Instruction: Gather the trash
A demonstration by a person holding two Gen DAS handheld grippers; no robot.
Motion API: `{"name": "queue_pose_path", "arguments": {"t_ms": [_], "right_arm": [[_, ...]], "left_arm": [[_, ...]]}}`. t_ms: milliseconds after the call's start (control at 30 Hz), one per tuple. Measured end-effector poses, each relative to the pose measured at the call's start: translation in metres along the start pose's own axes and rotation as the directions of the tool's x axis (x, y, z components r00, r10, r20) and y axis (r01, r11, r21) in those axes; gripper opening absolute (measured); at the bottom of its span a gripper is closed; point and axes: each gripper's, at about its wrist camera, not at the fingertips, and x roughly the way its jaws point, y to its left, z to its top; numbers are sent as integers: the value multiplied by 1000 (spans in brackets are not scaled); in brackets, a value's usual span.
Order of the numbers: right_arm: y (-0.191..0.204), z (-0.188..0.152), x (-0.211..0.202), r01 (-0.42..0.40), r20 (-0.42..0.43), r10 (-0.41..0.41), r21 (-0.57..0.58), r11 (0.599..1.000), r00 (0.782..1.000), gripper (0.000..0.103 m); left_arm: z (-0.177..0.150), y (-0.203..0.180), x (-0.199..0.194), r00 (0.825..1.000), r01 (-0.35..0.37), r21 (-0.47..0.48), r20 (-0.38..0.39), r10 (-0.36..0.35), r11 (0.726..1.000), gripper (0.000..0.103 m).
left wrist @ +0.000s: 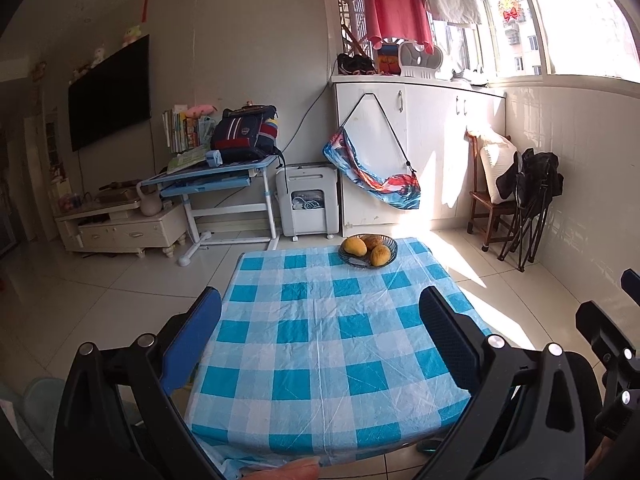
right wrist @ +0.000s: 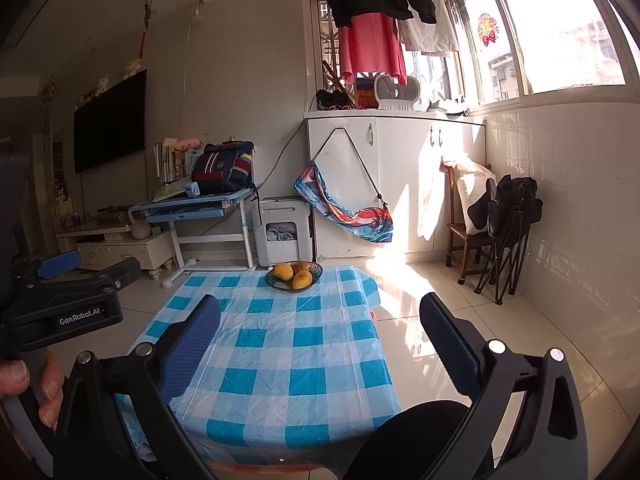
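one low table [left wrist: 320,360] stands in the middle of the room, covered by one blue and white checked cloth [right wrist: 280,360]. the cloth lies flat, with some fold lines, and hangs down over the table edges. no piece of trash shows on the cloth in either view, so i cannot tell where the trash is.

behind the table stands one white cabinet [left wrist: 420,152] with one colourful bag [left wrist: 372,176] hanging on its door. on the left of it are one white appliance [left wrist: 306,204] on the floor and one blue study desk [left wrist: 208,178], which carries one dark school backpack [left wrist: 244,132]. one black television [left wrist: 110,92] hangs on the left wall. by the right wall stand one wooden chair [right wrist: 468,236] and one folded black camping chair [right wrist: 508,232], touching each other.

at the far edge of the table sits one dark glass bowl [left wrist: 368,251]. three yellow mangoes [left wrist: 354,246] lie in it, close together.

the left gripper [left wrist: 320,344] hangs over the near part of the table, its two blue fingers [left wrist: 192,344] spread wide with nothing between them. the right gripper [right wrist: 320,348] hangs over the right near edge of the table, its two fingers spread wide too and holding nothing.
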Motion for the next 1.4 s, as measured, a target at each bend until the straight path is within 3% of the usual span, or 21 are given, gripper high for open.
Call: {"name": "queue_pose_path", "arguments": {"t_ms": [667, 1000, 1167, 1400], "right_arm": [[51, 4, -25, -4, -5, 3, -127, 992, 1000, 95], [66, 5, -37, -26, -4, 26, -160, 987, 1000, 95], [66, 6, -38, -43, -11, 42, -151, 988, 999, 95], [70, 1, -40, -60, -13, 59, -146, 987, 998, 95]], "left_arm": [[1, 47, -52, 994, -100, -66, 38, 103, 993, 96], [7, 55, -69, 994, -93, -88, 42, 97, 992, 96], [8, 55, -70, 999, -38, -112, 26, 41, 993, 96], [9, 45, -77, 998, -25, -79, 47, 29, 997, 96]]}}
